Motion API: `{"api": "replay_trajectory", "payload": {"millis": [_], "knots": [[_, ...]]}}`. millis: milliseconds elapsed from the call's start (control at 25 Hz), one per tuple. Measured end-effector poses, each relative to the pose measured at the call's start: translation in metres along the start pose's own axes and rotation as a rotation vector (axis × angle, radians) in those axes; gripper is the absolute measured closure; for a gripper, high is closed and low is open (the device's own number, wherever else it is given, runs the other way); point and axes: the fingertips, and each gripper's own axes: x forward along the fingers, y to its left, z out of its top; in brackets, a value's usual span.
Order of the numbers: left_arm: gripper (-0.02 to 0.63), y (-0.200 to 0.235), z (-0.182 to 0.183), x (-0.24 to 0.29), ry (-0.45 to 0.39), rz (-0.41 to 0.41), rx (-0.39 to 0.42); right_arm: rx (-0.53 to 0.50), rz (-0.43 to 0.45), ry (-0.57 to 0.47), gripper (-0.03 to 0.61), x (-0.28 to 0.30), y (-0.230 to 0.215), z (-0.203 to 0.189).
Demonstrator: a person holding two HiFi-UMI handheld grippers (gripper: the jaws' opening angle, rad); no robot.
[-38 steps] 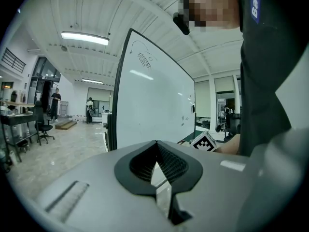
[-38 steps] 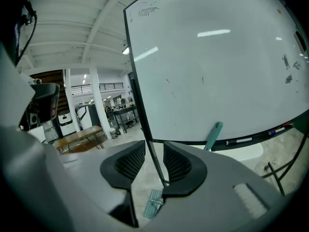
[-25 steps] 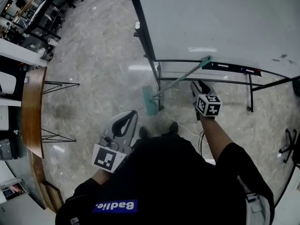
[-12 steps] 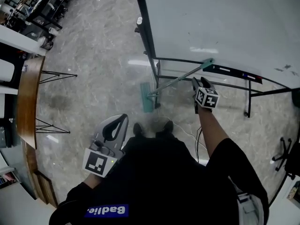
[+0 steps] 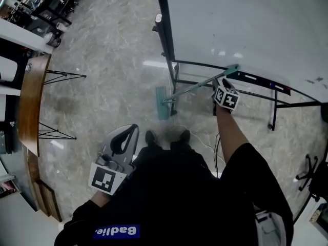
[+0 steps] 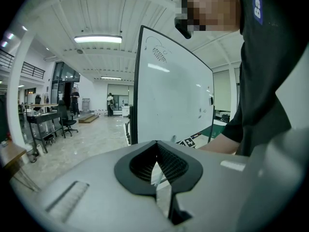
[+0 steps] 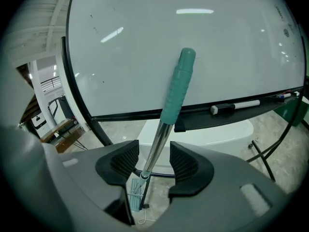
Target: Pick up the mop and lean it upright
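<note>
The mop leans against the whiteboard (image 5: pixel 246 19): its teal head (image 5: pixel 162 102) is on the floor and its teal grip (image 5: pixel 233 68) rests at the board's tray. In the right gripper view the silver shaft (image 7: pixel 155 146) runs up to the grip (image 7: pixel 176 88) between my right gripper's (image 7: pixel 153 152) pads. Those jaws are opening, with a gap on each side of the shaft. In the head view my right gripper (image 5: pixel 221 84) is just below the grip. My left gripper (image 5: pixel 133 129) is shut and empty, low at my left side, and also appears in its own view (image 6: pixel 156 145).
The whiteboard's black frame and legs (image 5: pixel 171 76) stand beside the mop head. A marker (image 7: pixel 236 105) lies on the tray (image 7: pixel 227 114). A wooden table (image 5: pixel 28 106) with wire legs is at the left. My shoes (image 5: pixel 151 137) are near a white cable (image 5: pixel 205 140). An office chair base (image 5: pixel 310 176) is at the right.
My right gripper has moved up along the mop shaft toward the teal grip and the whiteboard tray. The left gripper has dropped back slightly. The mop stays leaning on the board.
</note>
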Motion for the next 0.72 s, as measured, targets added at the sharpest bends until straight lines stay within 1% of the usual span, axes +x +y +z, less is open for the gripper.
{"api": "replay_trajectory", "payload": {"millis": [120, 320, 480, 720], "knots": [[0.594, -0.001, -0.003, -0.001, 0.006, 0.001, -0.004, 0.021, -0.026, 0.007, 0.37, 0.009, -0.005, 0.0], [0.594, 0.0, -0.007, -0.004, 0.02, 0.008, -0.01, 0.063, -0.039, 0.012, 0.367, 0.022, -0.009, 0.0], [0.594, 0.004, -0.01, -0.009, 0.032, 0.019, -0.013, 0.06, -0.053, 0.009, 0.368, 0.031, -0.01, 0.003], [0.594, 0.011, -0.013, -0.018, 0.039, 0.039, -0.012, 0.044, -0.057, -0.009, 0.388, 0.038, -0.009, 0.008]]}}
